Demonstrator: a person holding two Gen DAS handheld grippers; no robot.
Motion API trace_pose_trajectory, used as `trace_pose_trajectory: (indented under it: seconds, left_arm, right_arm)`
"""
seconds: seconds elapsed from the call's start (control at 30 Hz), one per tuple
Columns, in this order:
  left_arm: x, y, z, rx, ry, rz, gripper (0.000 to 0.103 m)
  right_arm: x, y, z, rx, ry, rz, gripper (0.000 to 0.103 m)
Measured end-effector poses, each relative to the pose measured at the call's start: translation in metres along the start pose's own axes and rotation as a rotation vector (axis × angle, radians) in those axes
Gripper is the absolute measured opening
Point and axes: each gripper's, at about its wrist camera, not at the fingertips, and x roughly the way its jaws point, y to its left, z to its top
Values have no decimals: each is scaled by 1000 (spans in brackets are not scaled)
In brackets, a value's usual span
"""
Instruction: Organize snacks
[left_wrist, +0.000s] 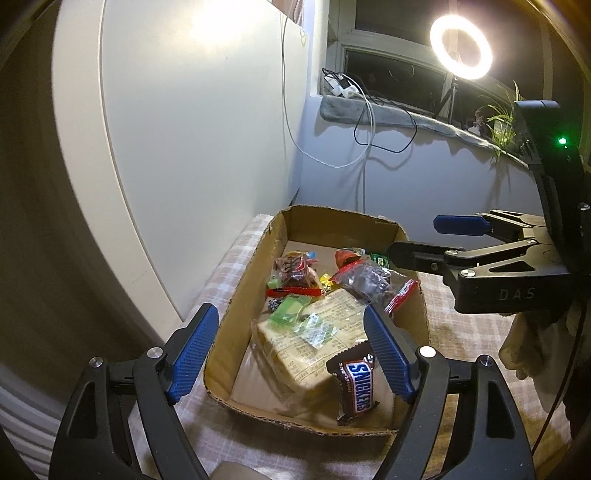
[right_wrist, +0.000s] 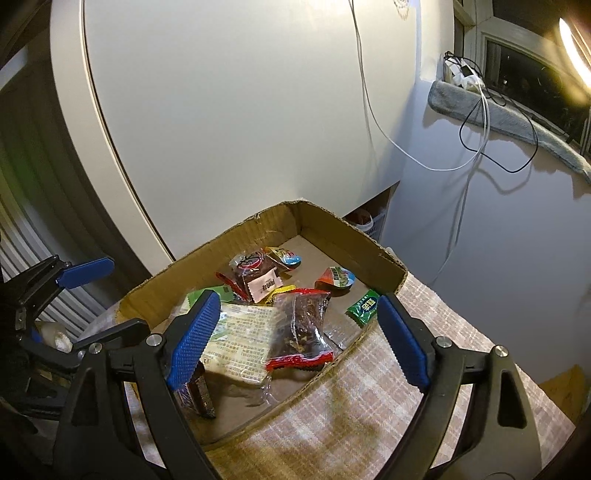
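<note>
Snacks (left_wrist: 317, 325) in cardboard box (left_wrist: 236, 317) — both grippers empty, spread wide

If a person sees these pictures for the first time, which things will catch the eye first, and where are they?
The eye goes first to the open cardboard box on the checked cloth, with bright snack packets heaped inside. A brown Snickers bar leans at its near end, against a large pale packet. Both grippers, left and right, hang open above the box, and a glowing ring light stands at the window.
</note>
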Motion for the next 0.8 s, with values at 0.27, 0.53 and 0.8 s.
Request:
trace_pose_trajectory:
  seconds: [0.27, 0.53, 0.8]
  left_arm:
    - [-14, -6, -1, -9, -27, 8, 81]
    - [-29, -14, -8, -22, -42, 11, 81]
    - [-44, -22, -12, -25, -64, 11, 81]
  right_arm:
    - [-24, 4, -6, 4, -52, -31, 89]
    - [-55, 0, -26, 42, -112, -61, 101]
    - [-76, -1, -47, 53, -120, -88, 101]
